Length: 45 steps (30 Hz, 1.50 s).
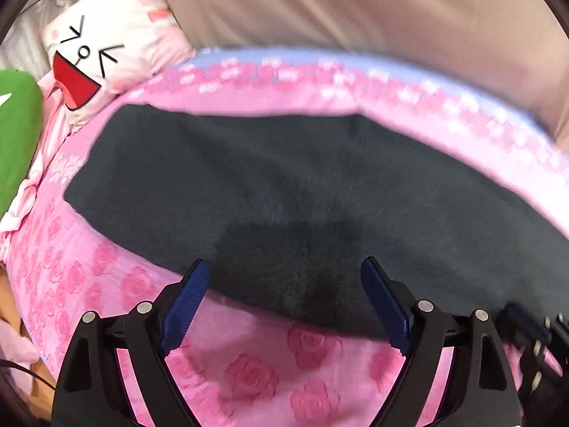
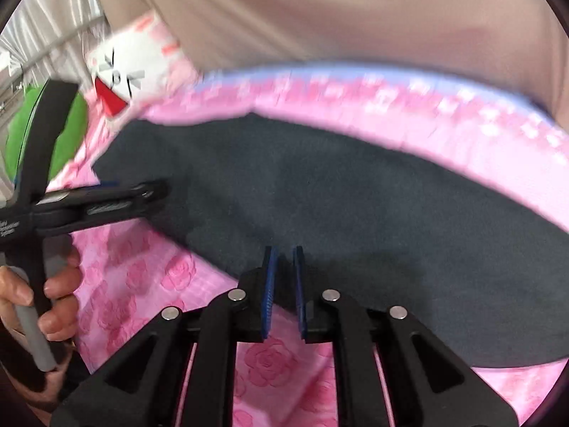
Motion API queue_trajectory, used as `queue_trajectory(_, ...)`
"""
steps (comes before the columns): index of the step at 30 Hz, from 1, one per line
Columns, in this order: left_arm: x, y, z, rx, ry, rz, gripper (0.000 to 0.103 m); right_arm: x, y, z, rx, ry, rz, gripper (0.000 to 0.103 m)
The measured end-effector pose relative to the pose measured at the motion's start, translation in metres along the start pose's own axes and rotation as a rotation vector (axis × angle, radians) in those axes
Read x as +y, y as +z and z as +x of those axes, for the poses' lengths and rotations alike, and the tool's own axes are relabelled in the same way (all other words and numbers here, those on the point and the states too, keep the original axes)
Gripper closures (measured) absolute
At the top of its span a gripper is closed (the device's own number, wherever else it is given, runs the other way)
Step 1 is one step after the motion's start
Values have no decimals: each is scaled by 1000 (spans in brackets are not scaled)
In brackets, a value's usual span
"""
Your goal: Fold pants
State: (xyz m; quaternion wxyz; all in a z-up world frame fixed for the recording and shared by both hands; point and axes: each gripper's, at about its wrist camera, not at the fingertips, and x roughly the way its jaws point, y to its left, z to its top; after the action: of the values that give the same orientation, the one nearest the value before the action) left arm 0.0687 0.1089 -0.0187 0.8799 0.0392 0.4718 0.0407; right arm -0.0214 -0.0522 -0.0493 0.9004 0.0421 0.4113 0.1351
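Dark grey pants lie flat in a long band across the pink rose-print bed sheet. My left gripper hovers over their near edge, its blue pads spread wide with nothing between them. In the right wrist view the pants fill the middle. My right gripper is over their near edge, its blue pads almost together with only a thin slit and no cloth in it. The left gripper shows side-on at the left above the pants' end, held by a hand.
A white and pink pillow with a cartoon face lies at the far left past the pants' end, beside a green cushion. A beige padded surface rises behind the bed's far edge. The right gripper's tip shows at the lower right.
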Motion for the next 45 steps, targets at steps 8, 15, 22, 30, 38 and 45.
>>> queue_trajectory(8, 6, -25, -30, -84, 17, 40, 18, -34, -22, -70, -166, -70, 99, 92)
queue_trajectory(15, -45, -33, -66, -136, -81, 122, 18, -149, -63, -154, -282, -306, 365, 92)
queue_trajectory(22, -104, -50, -82, -156, -123, 211, 16, -261, -134, -215, -291, -577, 634, 91)
queue_trajectory(30, -139, -53, -92, -190, -140, 242, 15, -328, -166, -223, -266, -533, 764, 66)
queue_trajectory(38, -145, -51, -86, -176, -129, 251, 14, -360, -153, -214, -252, -457, 812, 66)
queue_trajectory(45, -127, -49, -81, -180, -125, 226, 14, -346, -139, -220, -320, -504, 786, 98)
